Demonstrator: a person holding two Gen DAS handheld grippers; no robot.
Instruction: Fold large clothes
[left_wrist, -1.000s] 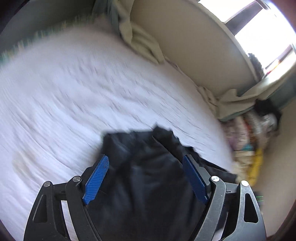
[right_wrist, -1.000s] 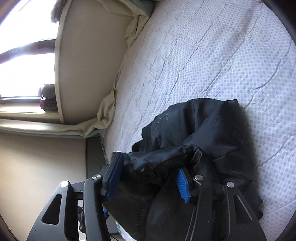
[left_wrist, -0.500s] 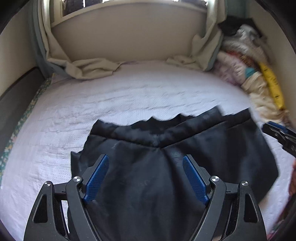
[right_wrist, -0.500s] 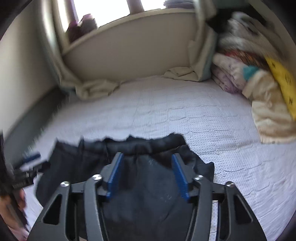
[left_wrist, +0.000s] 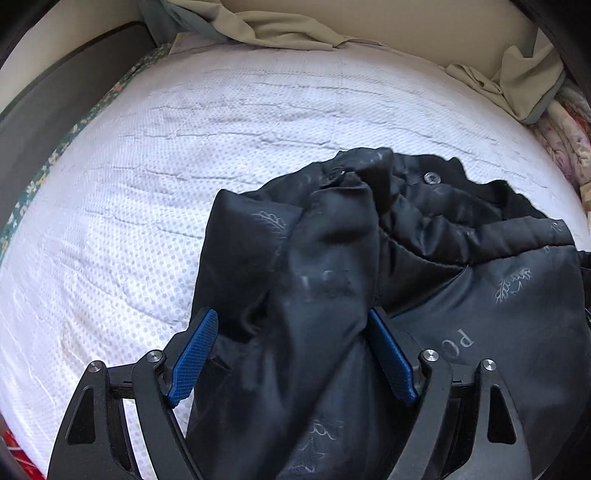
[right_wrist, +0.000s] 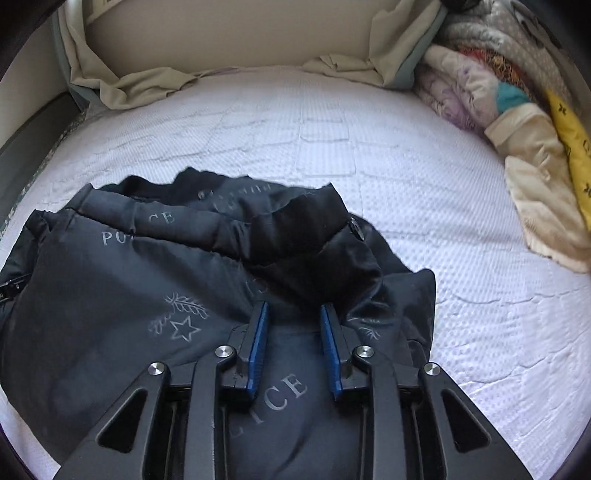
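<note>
A black padded jacket (left_wrist: 480, 295) with pale printed lettering and leaf marks lies crumpled on a white mattress (left_wrist: 184, 166). My left gripper (left_wrist: 291, 314) is held open and wide just over the jacket's left part, a thick fold of cloth lying between its blue pads. In the right wrist view the jacket (right_wrist: 110, 280) spreads left and under my right gripper (right_wrist: 294, 307). Its jaws are closing, and the jacket's cloth and a dark collar fold sit between the fingertips, with a gap still showing. Neither gripper appears in the other's view.
Beige cloth (right_wrist: 129, 85) is bunched along the far wall. A stack of folded blankets and clothes (right_wrist: 517, 110) stands at the right edge of the bed. A dark bed frame (left_wrist: 55, 92) borders the left side. Bare mattress (right_wrist: 443, 206) lies beyond and right of the jacket.
Both grippers swung round and came down close over the jacket, which went from bunched to lying spread on the bed. The right jaws narrowed a lot; the left stayed wide.
</note>
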